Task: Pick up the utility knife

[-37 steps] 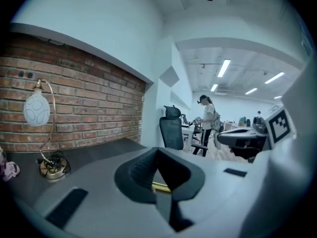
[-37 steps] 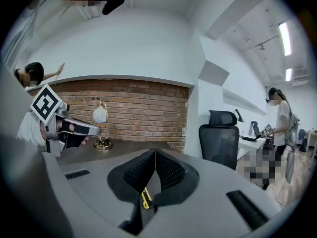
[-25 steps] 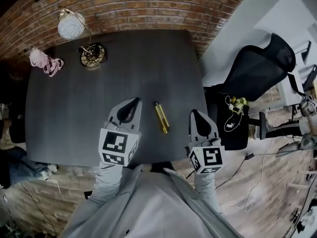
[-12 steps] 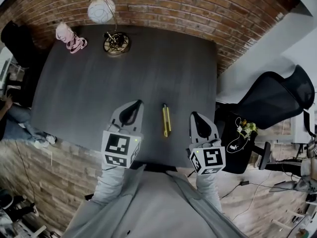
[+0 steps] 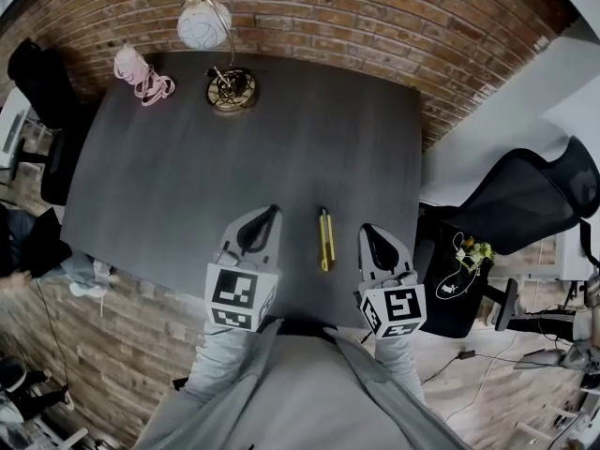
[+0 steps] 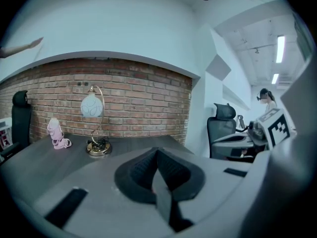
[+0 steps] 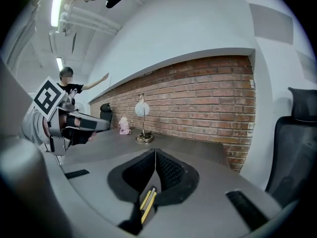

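Observation:
The yellow utility knife (image 5: 325, 240) lies on the dark grey table (image 5: 187, 176) near its front edge, pointing away from me. It sits between my two grippers and touches neither. My left gripper (image 5: 270, 214) hovers just left of it, shut and empty; in the left gripper view (image 6: 157, 151) its pads meet with nothing in them. My right gripper (image 5: 367, 231) is just right of the knife, also shut and empty. In the right gripper view (image 7: 155, 151) the knife (image 7: 147, 203) shows through the gap below the closed pads, on the table.
A brass lamp (image 5: 230, 87) with a white globe (image 5: 203, 23) stands at the table's far edge, and a pink object (image 5: 141, 73) lies left of it. A brick wall (image 5: 375, 26) runs behind. A black office chair (image 5: 525, 204) stands to the right.
Both grippers have sunk slightly toward the table and stayed shut. The head view has swung, so the table looks turned; the knife lies where it was.

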